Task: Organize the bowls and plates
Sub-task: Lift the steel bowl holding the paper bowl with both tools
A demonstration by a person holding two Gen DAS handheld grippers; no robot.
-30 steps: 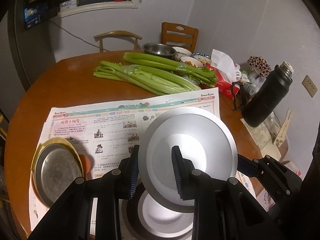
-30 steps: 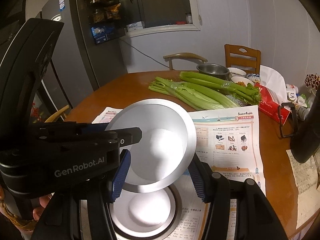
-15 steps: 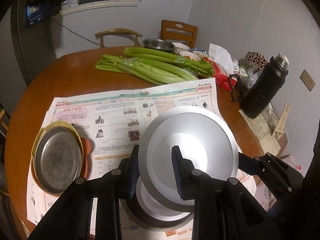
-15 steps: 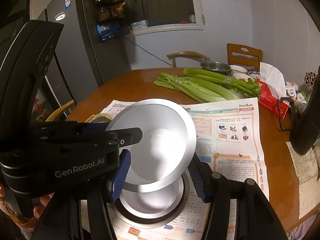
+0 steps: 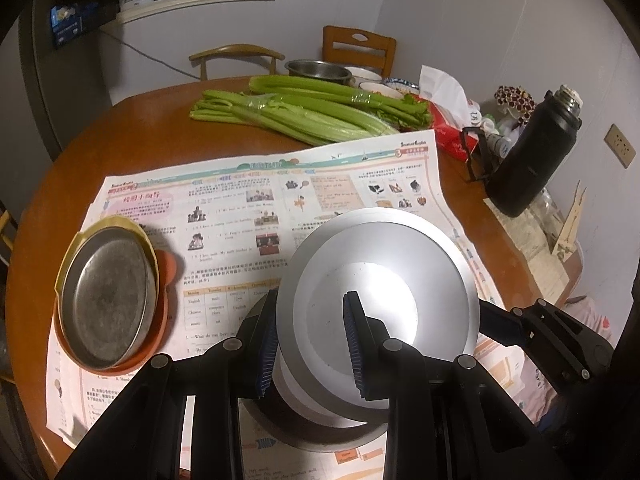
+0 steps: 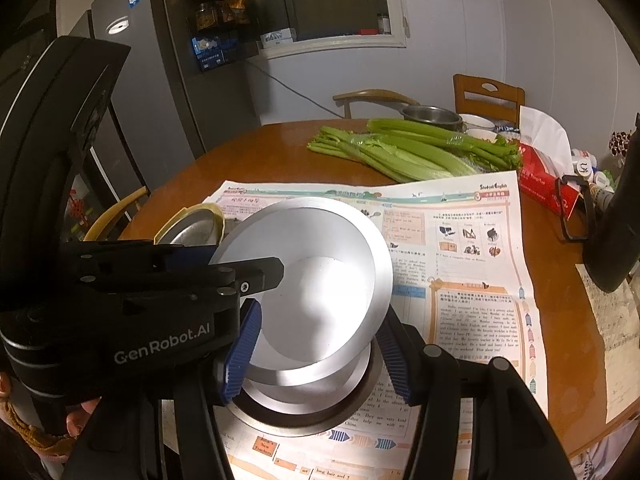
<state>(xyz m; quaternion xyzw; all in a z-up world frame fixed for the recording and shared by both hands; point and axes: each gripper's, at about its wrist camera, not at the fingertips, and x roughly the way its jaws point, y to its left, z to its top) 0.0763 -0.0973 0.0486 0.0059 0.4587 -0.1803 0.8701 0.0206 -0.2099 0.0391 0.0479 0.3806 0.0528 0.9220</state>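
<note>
Both grippers (image 5: pixel 310 340) (image 6: pixel 318 350) clamp tilted silver bowl (image 5: pixel 380 300) above plate (image 6: pixel 304 416)

Table (image 5: pixel 120 128): newspaper (image 5: pixel 248 216) on the near half.
Plate stack (image 5: pixel 108 292): on newspaper's left edge.
Celery (image 5: pixel 304 112): behind newspaper.
Flask (image 5: pixel 532 160): right of newspaper.
Chairs (image 5: pixel 236 56): behind table.
</note>
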